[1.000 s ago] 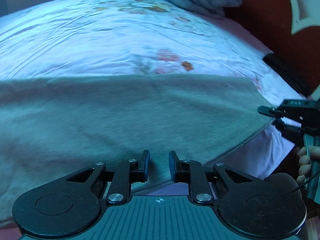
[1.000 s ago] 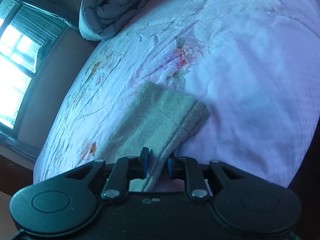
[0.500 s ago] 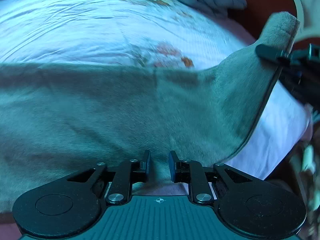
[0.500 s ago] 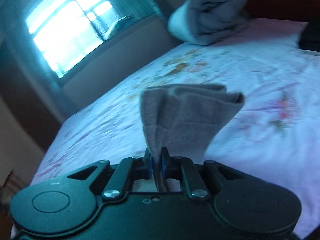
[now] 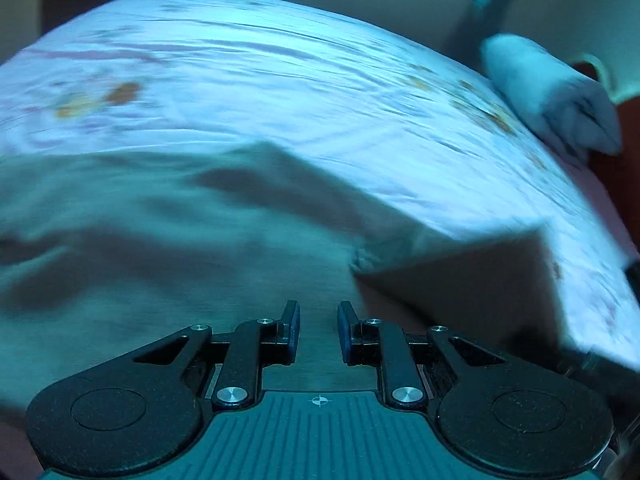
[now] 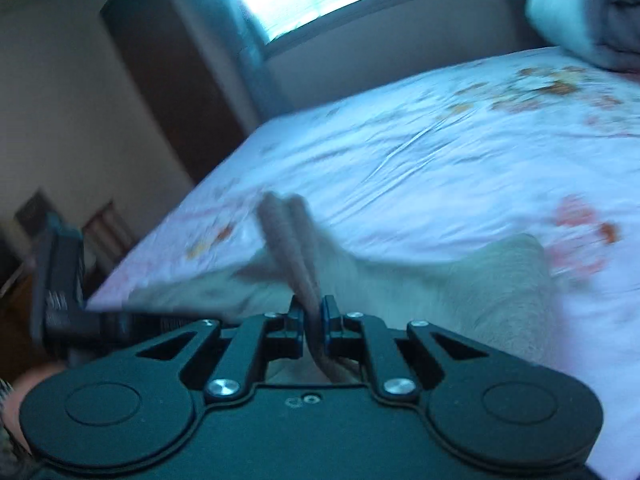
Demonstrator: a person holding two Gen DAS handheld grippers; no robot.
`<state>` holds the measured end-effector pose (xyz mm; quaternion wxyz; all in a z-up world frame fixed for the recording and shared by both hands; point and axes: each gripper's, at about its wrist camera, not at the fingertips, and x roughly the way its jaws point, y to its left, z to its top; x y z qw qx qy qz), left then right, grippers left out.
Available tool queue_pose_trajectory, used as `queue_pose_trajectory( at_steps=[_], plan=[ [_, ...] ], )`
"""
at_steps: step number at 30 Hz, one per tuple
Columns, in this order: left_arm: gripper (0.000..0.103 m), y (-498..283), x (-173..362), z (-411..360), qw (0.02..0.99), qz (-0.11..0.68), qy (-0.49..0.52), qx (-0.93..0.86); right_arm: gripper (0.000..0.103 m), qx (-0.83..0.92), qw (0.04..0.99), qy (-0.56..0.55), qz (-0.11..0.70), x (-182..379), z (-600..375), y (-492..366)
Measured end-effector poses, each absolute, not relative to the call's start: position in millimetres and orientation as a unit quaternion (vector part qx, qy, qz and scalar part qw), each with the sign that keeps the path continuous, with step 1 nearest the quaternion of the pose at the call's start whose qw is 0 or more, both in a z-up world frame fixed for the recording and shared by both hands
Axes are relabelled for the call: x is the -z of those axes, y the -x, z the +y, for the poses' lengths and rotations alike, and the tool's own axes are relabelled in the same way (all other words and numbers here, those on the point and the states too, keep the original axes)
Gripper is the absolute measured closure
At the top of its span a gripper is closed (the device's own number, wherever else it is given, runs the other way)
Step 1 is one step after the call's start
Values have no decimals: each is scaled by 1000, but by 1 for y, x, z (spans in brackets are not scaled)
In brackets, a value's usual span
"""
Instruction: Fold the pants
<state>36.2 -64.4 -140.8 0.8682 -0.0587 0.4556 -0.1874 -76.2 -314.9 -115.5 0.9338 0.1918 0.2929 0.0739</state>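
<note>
Grey fleecy pants (image 5: pixel 168 248) sprawl across the floral bedsheet (image 5: pixel 320 92), one thick bunched edge clamped in my right gripper (image 6: pixel 313 322). My left gripper (image 5: pixel 318 330) hovers parted above them; a rolled blanket (image 6: pixel 588 16) sits beyond.

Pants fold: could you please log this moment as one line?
right gripper: shut on pants | left gripper: open over pants | end lifted off bed
</note>
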Motion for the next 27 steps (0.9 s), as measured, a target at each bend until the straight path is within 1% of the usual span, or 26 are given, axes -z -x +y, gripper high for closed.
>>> queue_pose_trajectory(
  at_steps=[3,6,8,9,10,11,12,15,17,19,24,27],
  plan=[
    [84,-35,146,-42,872,454,69,166,102,-80,929,-144,332,139,-276,65],
    [84,-37,148,-32,874,453,67,162,93,-63,919,-93,377,153,-246,63],
    [84,-38,148,-25,872,455,77,161,75,-63,914,-83,392,154,-240,61],
    [84,-38,148,-21,871,456,82,162,69,-70,912,-79,397,154,-233,59],
    [84,-39,149,-17,872,456,85,160,56,-78,910,-83,398,151,-232,60],
    [84,-37,148,-14,872,454,87,158,48,-85,910,-93,395,146,-232,61],
    [84,-37,147,-11,873,454,88,158,46,-94,910,-107,389,142,-231,64],
    [84,-32,146,-3,875,451,90,154,46,-129,909,-158,364,130,-239,62],
    [84,-31,146,0,875,452,90,151,41,-73,920,-147,356,127,-247,54],
    [84,-29,147,2,875,451,92,149,40,-52,918,-144,365,128,-249,41],
    [84,-31,151,-3,873,454,92,155,40,-32,905,-154,396,136,-233,-4],
    [84,-31,148,-6,879,446,82,150,45,-21,897,-127,424,149,-215,-16]
  ],
)
